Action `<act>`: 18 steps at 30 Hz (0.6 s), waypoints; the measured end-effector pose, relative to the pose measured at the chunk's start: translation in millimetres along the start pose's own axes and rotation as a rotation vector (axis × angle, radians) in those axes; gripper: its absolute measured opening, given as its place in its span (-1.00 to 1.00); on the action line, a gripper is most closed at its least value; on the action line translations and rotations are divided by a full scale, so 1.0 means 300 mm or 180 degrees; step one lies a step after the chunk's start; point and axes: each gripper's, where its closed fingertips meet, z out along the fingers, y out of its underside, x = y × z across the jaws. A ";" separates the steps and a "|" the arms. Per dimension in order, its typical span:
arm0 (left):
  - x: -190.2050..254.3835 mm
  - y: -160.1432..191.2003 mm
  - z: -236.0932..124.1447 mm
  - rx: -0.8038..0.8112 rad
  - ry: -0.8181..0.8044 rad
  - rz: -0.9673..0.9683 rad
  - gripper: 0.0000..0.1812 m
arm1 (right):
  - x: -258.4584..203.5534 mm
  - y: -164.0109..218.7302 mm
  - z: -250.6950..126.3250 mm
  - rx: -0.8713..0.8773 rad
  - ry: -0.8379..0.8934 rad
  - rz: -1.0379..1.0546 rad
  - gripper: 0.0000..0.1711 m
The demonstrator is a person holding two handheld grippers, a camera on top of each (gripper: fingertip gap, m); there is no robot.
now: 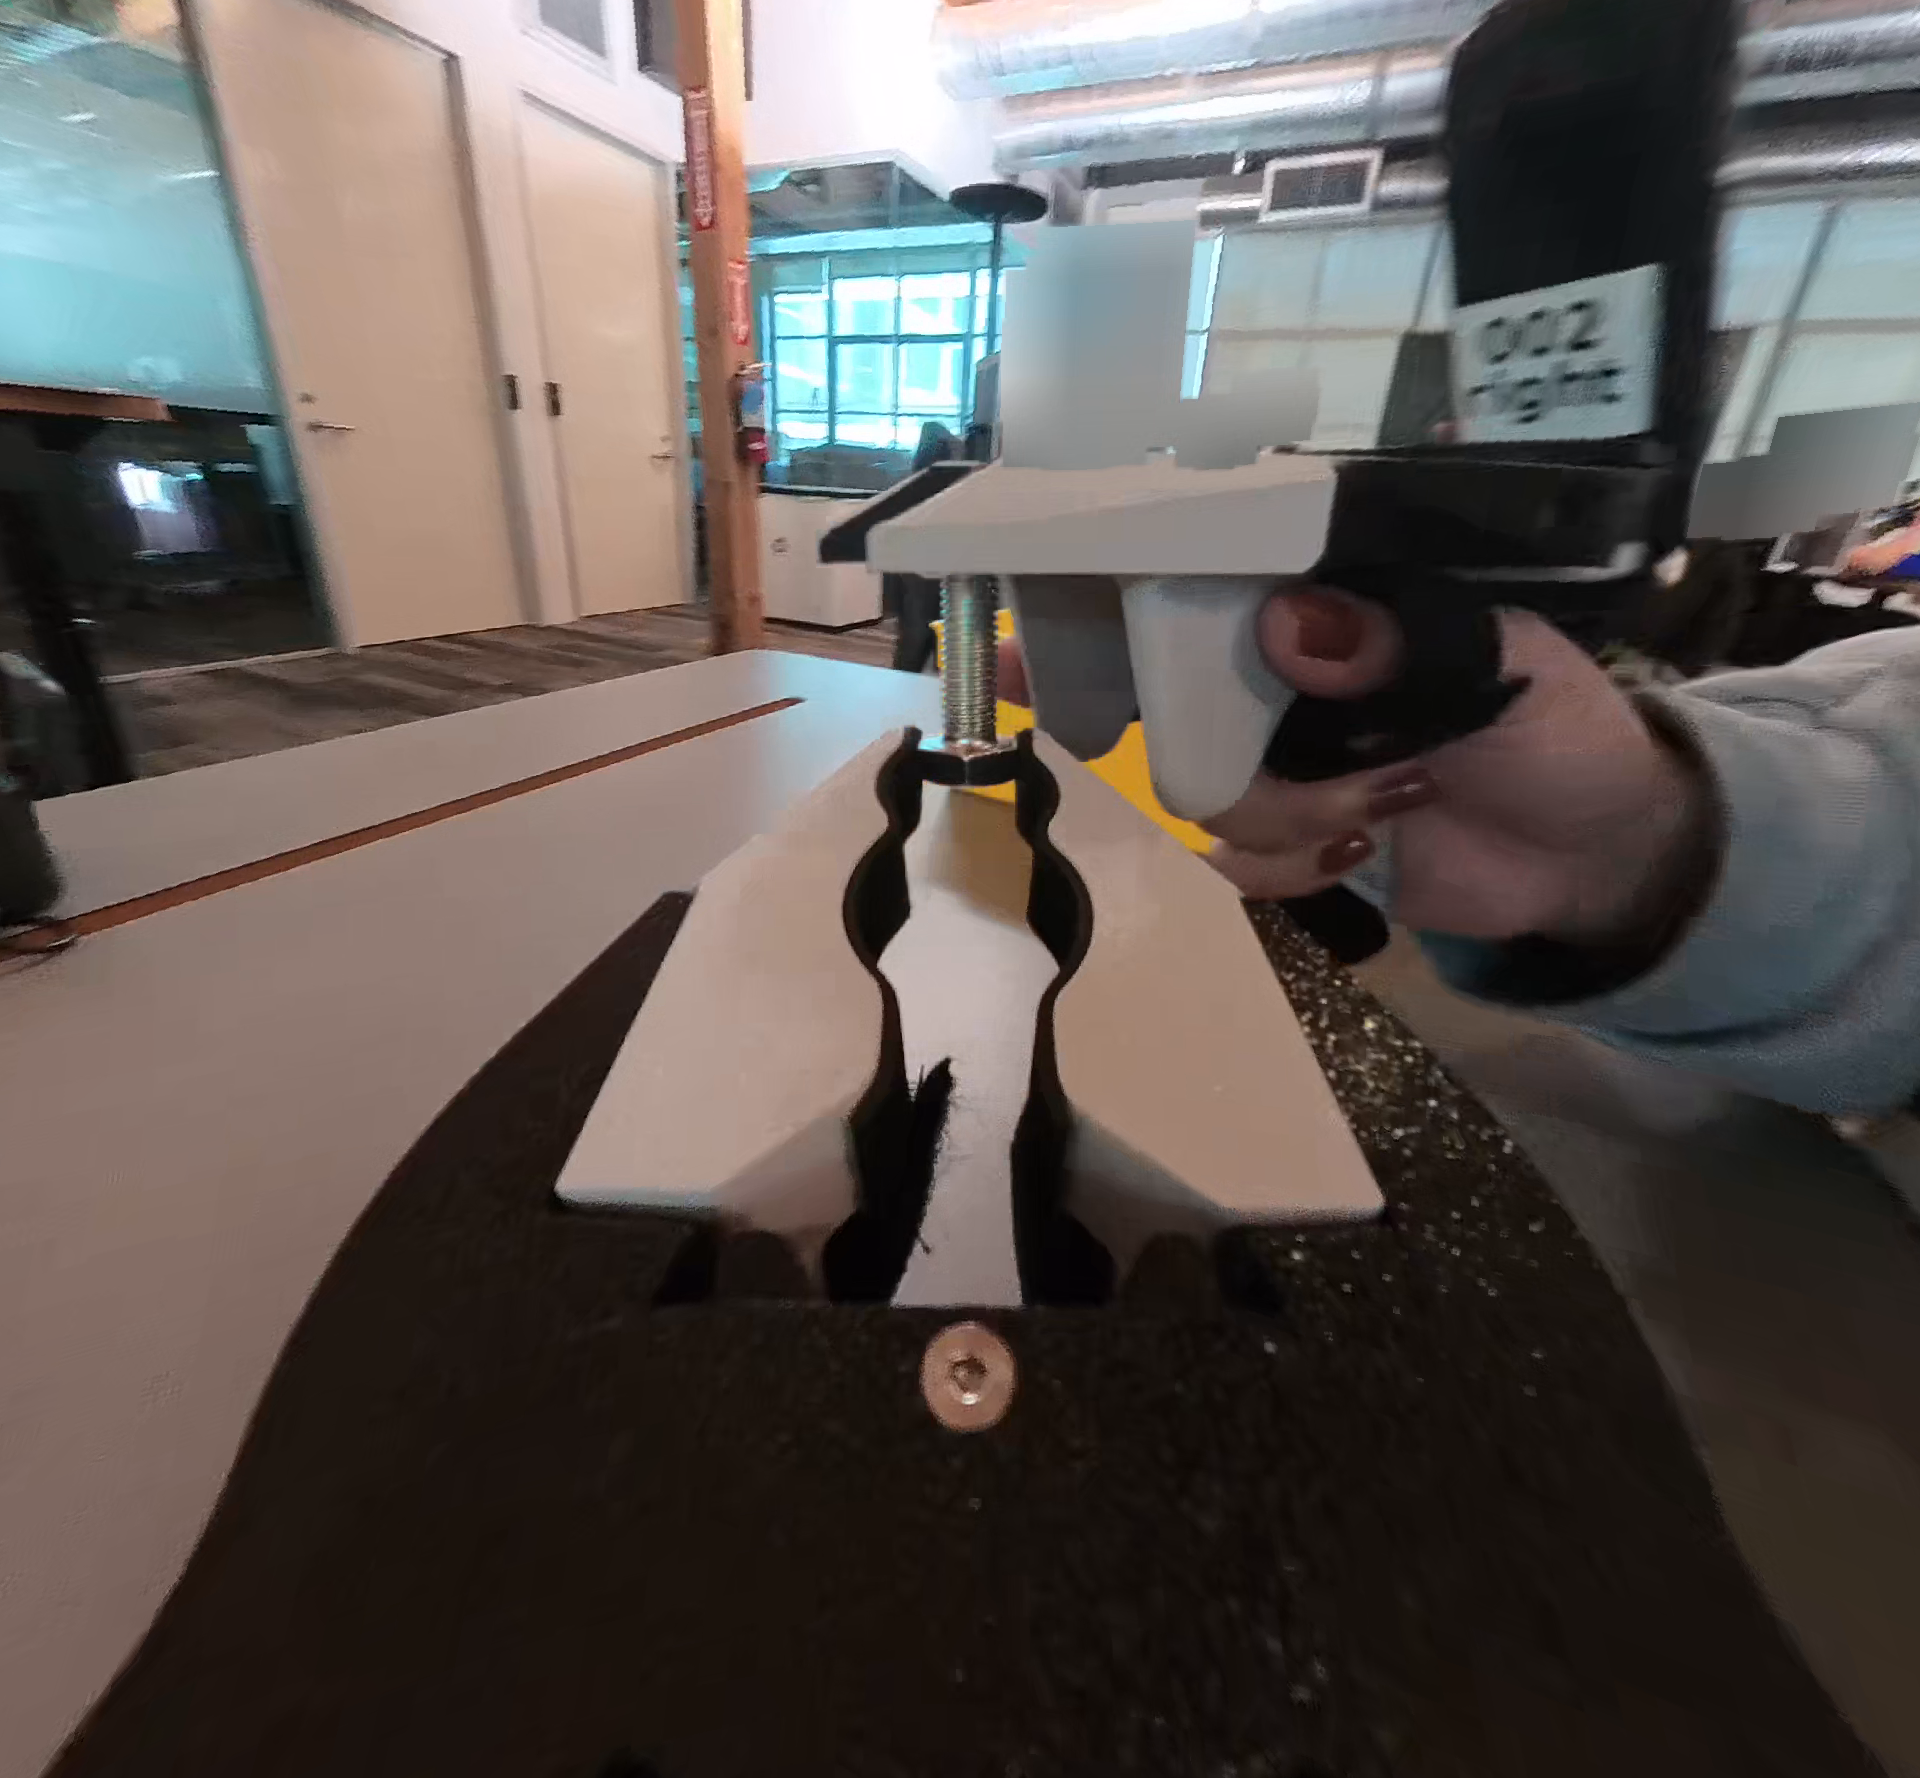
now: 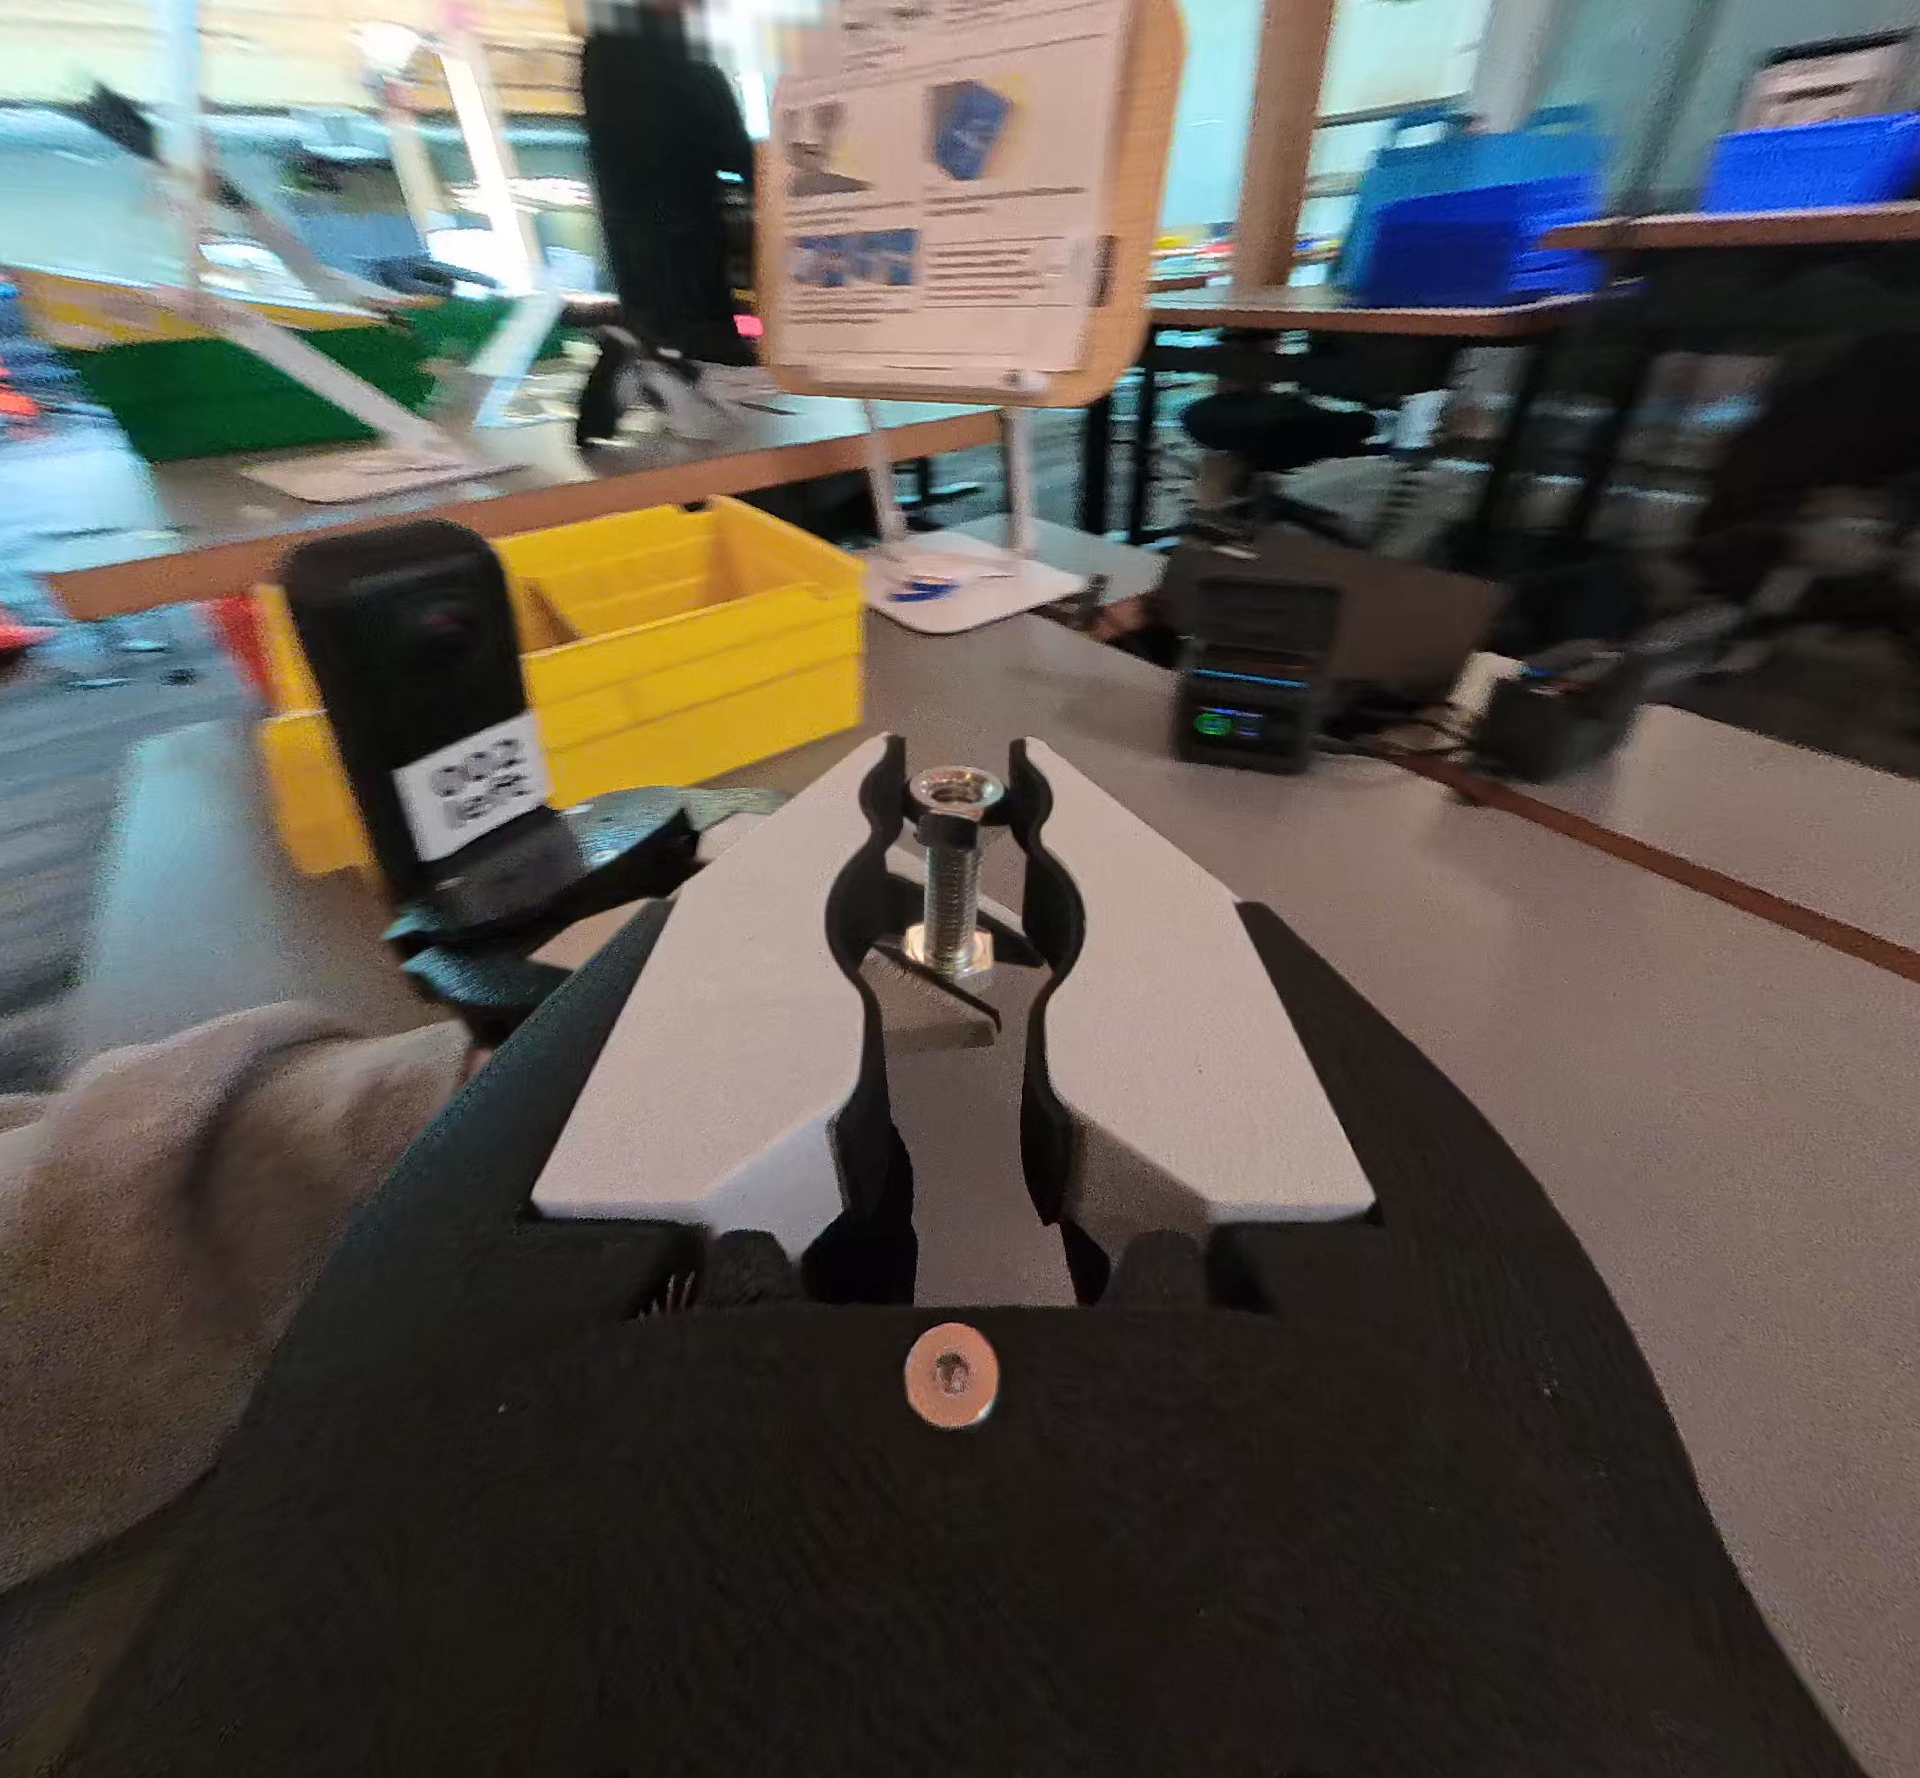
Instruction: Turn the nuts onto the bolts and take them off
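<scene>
Both sets of jaws are closed down on the same fastener: the left gripper (image 1: 968, 760) pinches the hex nut (image 1: 971, 764) between its very fingertips, with only the nut's width left between them, while the right gripper (image 2: 954, 772) clamps the head end of the bolt (image 2: 951, 881) at its tips, held just as narrowly. Seen from the left wrist view, the threaded shank stands upright, rising from the nut into the underside of the right gripper's grey fingers, which lie level above it. From the right wrist view the bolt points away down between the fingers, the nut (image 2: 948, 949) sitting at its lower end, threaded on. A person's hand (image 1: 1455, 793) in a pale grey sleeve grips the right tool's black handle. Everything hovers above the grey table (image 2: 1455, 1001), which has a thin brown seam running across it. Just behind the tools sits a yellow bin (image 2: 707, 627), and to the right a small black device (image 2: 1252, 679) with a green light. Farther back a printed board stands on a white stand (image 2: 966, 170), with blue bins (image 2: 1475, 211) on a far table
</scene>
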 end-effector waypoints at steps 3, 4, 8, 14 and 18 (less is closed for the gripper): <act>-0.005 0.006 0.002 -0.0032 -0.0025 0.0012 -0.83 | 0.006 0.007 0.002 0.0068 0.0257 -0.0299 -0.75; -0.010 0.008 0.001 -0.0044 -0.0034 0.0007 -0.83 | -0.013 0.013 0.006 0.0057 0.0105 -0.0323 -0.54; -0.004 0.020 0.003 -0.0107 0.0053 -0.0030 -0.83 | -0.061 0.004 -0.002 0.0068 -0.0540 -0.0039 -0.21; -0.021 0.025 -0.003 -0.0133 -0.0004 -0.0045 -0.83 | -0.065 0.016 -0.020 -0.0016 -0.0737 -0.0098 -0.24; -0.033 -0.001 -0.019 -0.0014 0.0022 -0.0147 -0.83 | -0.044 0.011 -0.058 0.0089 -0.0890 0.0026 -0.39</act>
